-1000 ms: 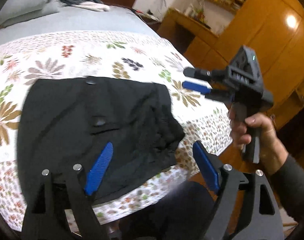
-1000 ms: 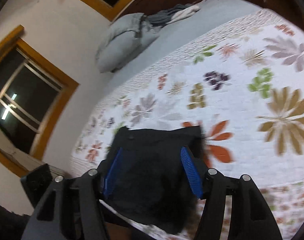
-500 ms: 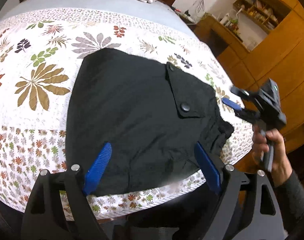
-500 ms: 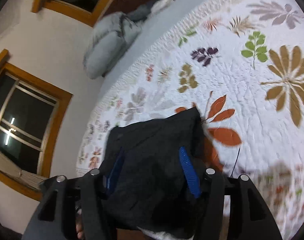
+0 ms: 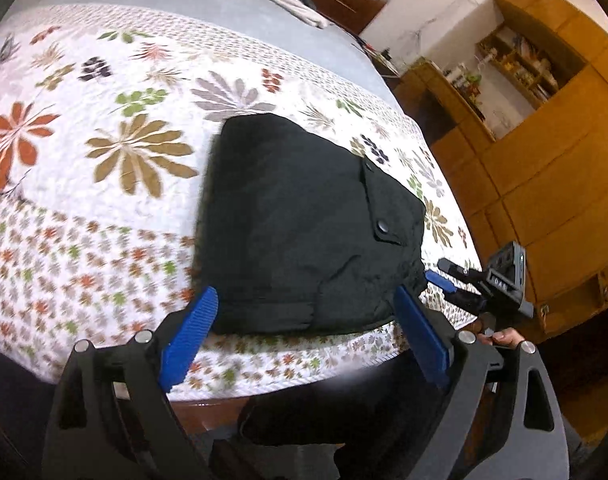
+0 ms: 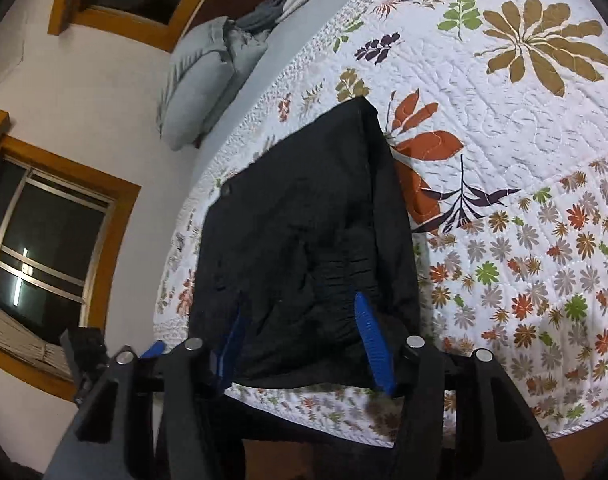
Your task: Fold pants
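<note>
Folded black pants on floral quilt

left wrist: near bed edge, facing across | right wrist: same edge, close | shared: pants, quilt

The bed is covered with a white flowered quilt. Folded black pants are laid near its edge, pillows at the far end.

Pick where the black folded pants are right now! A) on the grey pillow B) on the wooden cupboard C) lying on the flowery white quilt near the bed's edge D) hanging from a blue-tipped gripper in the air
C: the black folded pants lie flat on the flowery white quilt near its front edge, and both grippers are open, holding nothing.
</note>
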Tool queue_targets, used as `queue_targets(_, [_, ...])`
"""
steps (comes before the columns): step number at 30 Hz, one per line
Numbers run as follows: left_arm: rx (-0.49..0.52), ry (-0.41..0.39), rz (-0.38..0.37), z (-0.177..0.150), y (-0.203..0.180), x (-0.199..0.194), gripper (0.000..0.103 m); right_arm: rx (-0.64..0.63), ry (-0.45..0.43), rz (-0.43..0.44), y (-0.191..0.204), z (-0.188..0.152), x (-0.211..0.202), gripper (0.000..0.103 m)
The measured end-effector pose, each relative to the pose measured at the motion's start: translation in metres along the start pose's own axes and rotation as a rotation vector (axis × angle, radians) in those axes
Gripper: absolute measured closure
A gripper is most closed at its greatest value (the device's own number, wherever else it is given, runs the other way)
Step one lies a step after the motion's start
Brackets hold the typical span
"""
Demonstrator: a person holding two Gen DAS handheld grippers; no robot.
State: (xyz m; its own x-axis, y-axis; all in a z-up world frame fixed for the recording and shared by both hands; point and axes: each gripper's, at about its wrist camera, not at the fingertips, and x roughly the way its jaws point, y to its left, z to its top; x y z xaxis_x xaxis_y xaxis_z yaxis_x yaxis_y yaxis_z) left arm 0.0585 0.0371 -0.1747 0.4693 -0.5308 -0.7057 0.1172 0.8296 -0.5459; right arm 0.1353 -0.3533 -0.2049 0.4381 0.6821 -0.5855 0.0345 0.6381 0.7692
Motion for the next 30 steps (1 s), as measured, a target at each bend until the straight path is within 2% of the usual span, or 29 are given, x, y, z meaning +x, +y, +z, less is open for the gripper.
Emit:
queue_targets(2, [-0.032,0.001,-0.002,0.003,0.011,-0.007,0.012,0.006,-0.003,0.01,0.007,0.001,-0.006,0.048])
queue_targets(7, [-0.076,0.032,-0.006,0.023,0.035,-0.016,0.009,-0.007,-0.057,0.029,0.023,0.01,-0.034,0.021])
queue_targets(11, [-0.138,0.081,-0.082,0.046,0.055,-0.004,0.008,0.012,-0.055,0.001,0.016,0.02,-0.042,0.019])
queue_targets(13, [-0.187,0.113,-0.145,0.055,0.063,0.007,0.008,0.05,-0.037,-0.022,0.006,0.026,-0.043,0.009])
queue_targets(16, [-0.242,0.178,-0.221,0.069,0.075,0.032,0.008,0.135,0.007,-0.016,-0.014,0.033,-0.04,0.006])
queue_targets(19, [-0.258,0.215,-0.228,0.082,0.082,0.054,0.008,0.181,0.063,-0.032,-0.03,0.039,-0.033,0.004])
queue_targets(22, [-0.264,0.253,-0.256,0.095,0.083,0.078,0.008,0.172,0.099,-0.037,-0.038,0.046,-0.023,0.004])
queue_targets(25, [-0.248,0.29,-0.278,0.104,0.081,0.099,0.007,0.162,0.138,0.025,-0.042,0.056,-0.006,0.004])
queue_targets(30, [-0.233,0.351,-0.301,0.113,0.082,0.133,0.007,0.146,0.2,0.064,-0.048,0.067,0.023,0.004])
